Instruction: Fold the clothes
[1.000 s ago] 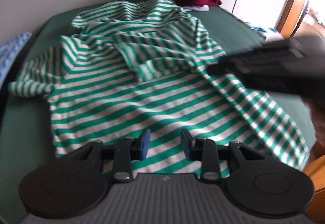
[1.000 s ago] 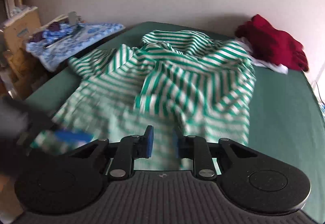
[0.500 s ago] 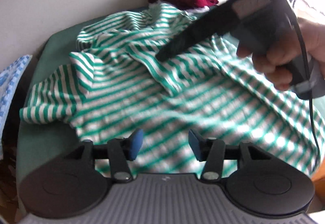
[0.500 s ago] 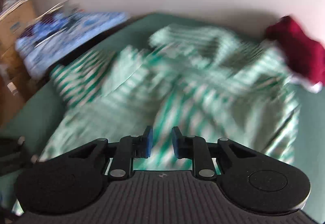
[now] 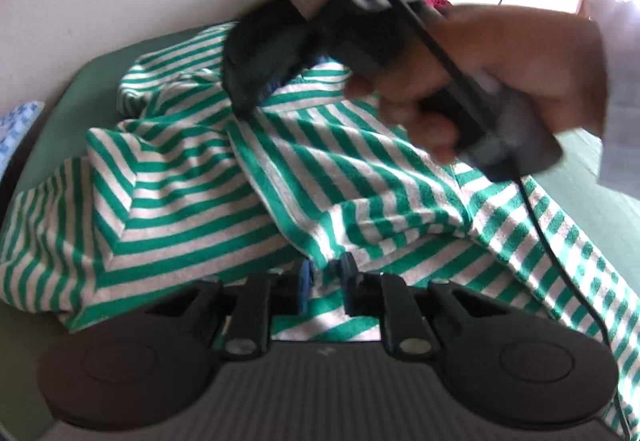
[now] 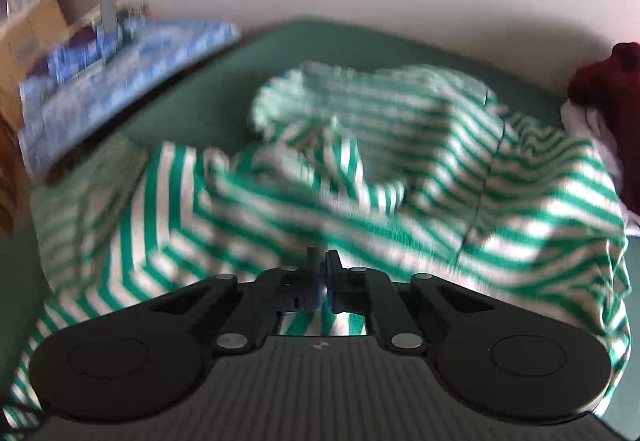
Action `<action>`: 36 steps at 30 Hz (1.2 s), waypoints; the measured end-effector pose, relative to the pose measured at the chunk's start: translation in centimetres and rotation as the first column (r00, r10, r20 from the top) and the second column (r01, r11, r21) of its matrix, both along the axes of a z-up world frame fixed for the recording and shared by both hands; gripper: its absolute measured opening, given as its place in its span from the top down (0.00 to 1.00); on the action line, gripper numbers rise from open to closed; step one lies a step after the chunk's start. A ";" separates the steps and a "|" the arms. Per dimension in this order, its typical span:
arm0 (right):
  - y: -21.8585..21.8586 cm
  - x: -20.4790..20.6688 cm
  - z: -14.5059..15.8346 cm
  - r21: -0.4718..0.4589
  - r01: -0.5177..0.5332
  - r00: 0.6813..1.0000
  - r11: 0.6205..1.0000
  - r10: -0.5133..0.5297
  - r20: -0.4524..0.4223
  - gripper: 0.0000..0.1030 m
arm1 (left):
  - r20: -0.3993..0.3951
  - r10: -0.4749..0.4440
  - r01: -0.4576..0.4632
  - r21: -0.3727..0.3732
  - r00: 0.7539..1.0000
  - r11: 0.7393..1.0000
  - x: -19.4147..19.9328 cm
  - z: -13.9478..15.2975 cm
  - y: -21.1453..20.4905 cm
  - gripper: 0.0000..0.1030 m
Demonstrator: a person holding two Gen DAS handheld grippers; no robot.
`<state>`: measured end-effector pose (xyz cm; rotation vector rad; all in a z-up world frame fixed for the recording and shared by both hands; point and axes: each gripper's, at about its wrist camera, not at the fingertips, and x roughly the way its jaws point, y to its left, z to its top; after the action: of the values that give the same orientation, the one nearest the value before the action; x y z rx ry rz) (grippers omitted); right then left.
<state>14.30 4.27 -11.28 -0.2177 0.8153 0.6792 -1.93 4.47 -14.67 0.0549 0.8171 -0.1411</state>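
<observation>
A green-and-white striped shirt (image 5: 192, 209) lies rumpled on a dark green bed (image 5: 92, 81). At the bottom of the left wrist view, my left gripper (image 5: 325, 281) has its jaws closing, and a fold of the shirt is pinched between the blue pads. A hand (image 5: 480, 73) holds my right gripper (image 5: 256, 93) farther up the shirt, with its tip down on the cloth. A taut ridge of fabric runs from there to the left gripper. In the blurred right wrist view, the right gripper (image 6: 322, 269) is shut over the shirt (image 6: 440, 161).
A dark red garment (image 6: 608, 89) lies at the bed's far right by the wall. Blue patterned cloth (image 6: 120, 61) and a cardboard box (image 6: 24, 41) sit off the bed's left side. The right gripper's black cable (image 5: 560, 249) hangs across the shirt. A white sleeve (image 5: 624, 81) is at the right edge.
The right gripper swept across the left view onto the shirt's upper part and shut. The left gripper moved forward and narrowed on a fold. The shirt is more bunched.
</observation>
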 end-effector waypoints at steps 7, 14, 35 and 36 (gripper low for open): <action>-0.8 1.1 -1.1 0.054 -0.004 1.000 0.999 0.005 -0.029 0.96 | 0.008 0.010 -0.011 0.045 1.000 0.999 -0.2 0.0 -0.9 0.89; -3.1 -1.0 0.0 0.030 -0.057 0.997 0.998 0.059 -0.055 0.72 | -0.010 0.025 -0.025 0.006 1.000 1.000 -1.1 0.0 -0.1 0.90; 16.8 -5.6 2.6 -0.048 -0.335 0.942 0.941 0.334 -0.019 0.52 | 0.066 0.093 -0.093 0.000 0.993 0.996 -8.7 2.1 3.1 0.50; 18.0 -5.5 2.0 -0.063 -0.320 0.947 0.945 0.320 -0.017 0.51 | 0.070 0.118 -0.120 0.011 0.990 0.993 -9.0 2.2 3.7 0.50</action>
<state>8.84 22.29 -9.24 -0.4139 0.8169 0.9595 -10.93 8.21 -12.49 0.0247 0.7500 -0.0204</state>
